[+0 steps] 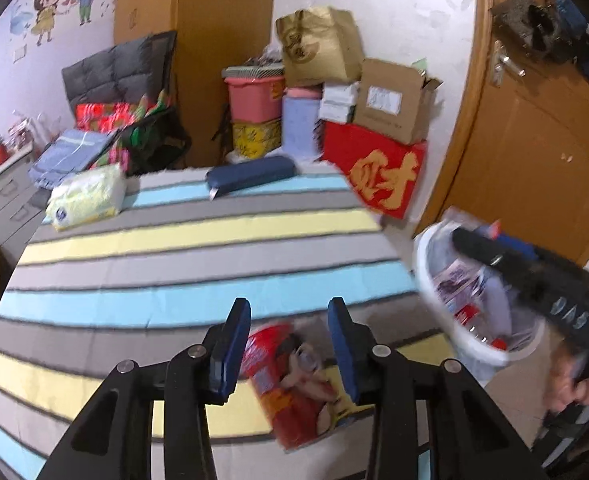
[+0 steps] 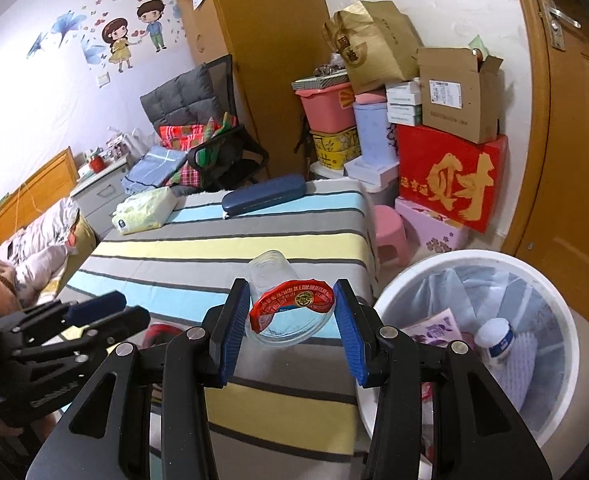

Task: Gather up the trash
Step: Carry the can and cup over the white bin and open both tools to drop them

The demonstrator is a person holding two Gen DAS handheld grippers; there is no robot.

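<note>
Right wrist view: right gripper (image 2: pixel 292 316) pinches a clear cup (image 2: pixel 282 308); left gripper (image 1: pixel 290 344) spread over a snack wrapper (image 1: pixel 298 384).

Both views are evenly lit by soft indoor light, with no hard shadows. The left wall (image 2: pixel 34 92) washes out to a pale glare in the right wrist view. The left wrist view is smeared by motion blur, worst at the bin (image 1: pixel 426 280) and red box (image 1: pixel 378 172). The right wrist view is sharper. Fisheye bending curves the door (image 2: pixel 574 184), and dark vignetting fills the corners.
</note>
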